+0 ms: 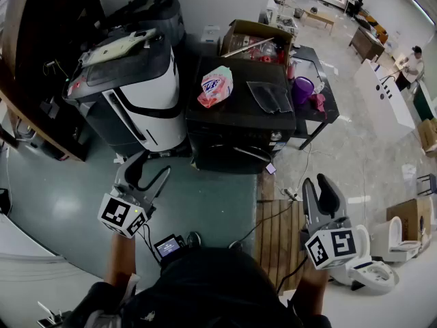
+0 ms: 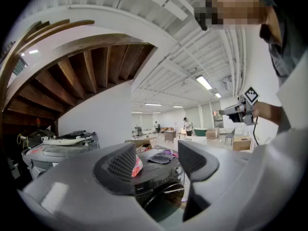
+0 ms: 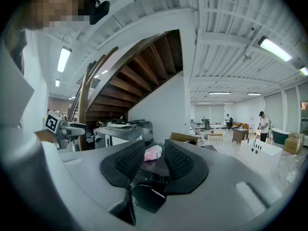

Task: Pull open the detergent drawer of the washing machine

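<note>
Left gripper [image 1: 149, 175], low left in the head view: held about level, jaws spread wide, nothing between them, well short of the target. Further left and behind, a white-and-black appliance [image 1: 136, 91], no part of the job. Washing machine [image 1: 232, 118]: black front-loader at the centre of the head view, standing on the floor ahead of both tools, round door facing the person. On its lid, a pink bag [image 1: 216, 86], a dark flat item [image 1: 270, 96] and a purple cup [image 1: 302, 89]. Detergent drawer: not made out as a separate front in any view. Presumed shut and flush in the control strip [image 2: 157, 179] above the door, with the left end of that strip masked by a jaw in the left gripper view. Handling, as judgement only: rigid plastic, light, likely sliding straight out with some first resistance. Glossy face probably slippery, so better hooked under a finger recess than pinched flat. Best pulled level and straight, without twisting. Right gripper [image 1: 319, 190], lower right in the head view: tipped slightly down, jaws parted only narrowly, empty, likewise well apart from the machine.
</note>
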Motion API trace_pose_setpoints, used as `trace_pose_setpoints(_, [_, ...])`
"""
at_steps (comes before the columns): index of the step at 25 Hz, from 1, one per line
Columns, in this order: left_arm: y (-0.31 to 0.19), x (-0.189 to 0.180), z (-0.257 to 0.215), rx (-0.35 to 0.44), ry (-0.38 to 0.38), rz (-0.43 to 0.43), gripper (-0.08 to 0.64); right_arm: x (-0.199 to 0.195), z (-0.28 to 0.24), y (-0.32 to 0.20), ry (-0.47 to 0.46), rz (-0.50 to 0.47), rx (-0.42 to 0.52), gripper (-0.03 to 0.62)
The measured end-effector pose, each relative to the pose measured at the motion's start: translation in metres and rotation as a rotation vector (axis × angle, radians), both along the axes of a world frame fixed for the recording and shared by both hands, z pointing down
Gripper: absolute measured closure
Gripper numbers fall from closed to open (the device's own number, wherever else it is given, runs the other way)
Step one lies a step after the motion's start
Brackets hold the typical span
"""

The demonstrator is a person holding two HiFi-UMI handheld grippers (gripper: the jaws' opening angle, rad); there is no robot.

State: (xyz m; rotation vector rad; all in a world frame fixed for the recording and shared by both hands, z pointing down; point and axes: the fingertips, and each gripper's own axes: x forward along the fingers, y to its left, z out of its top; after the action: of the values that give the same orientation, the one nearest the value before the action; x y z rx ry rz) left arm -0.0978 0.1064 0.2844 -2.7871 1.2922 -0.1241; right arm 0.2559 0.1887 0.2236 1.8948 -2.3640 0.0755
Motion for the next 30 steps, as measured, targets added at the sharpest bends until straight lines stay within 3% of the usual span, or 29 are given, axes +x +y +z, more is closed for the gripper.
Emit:
trace_pose_setpoints(12, [-0.006, -0.020, 0.000, -0.003, 0.011, 0.008, 0.235, -0.025, 0.006, -0.006, 0.002, 0.014, -0.013, 0.477])
trace_pose_setpoints(22, [-0.019, -0.058, 0.009, -0.010, 0.036, 0.026, 0.235, -0.064, -0.001, -0.016, -0.062, 0.035, 0.018, 0.476])
trace_pose_setpoints(30, [-0.031, -0.090, 0.017, -0.017, 0.064, 0.057, 0.235, -0.100, -0.002, -0.020, -0.053, 0.068, 0.018, 0.477])
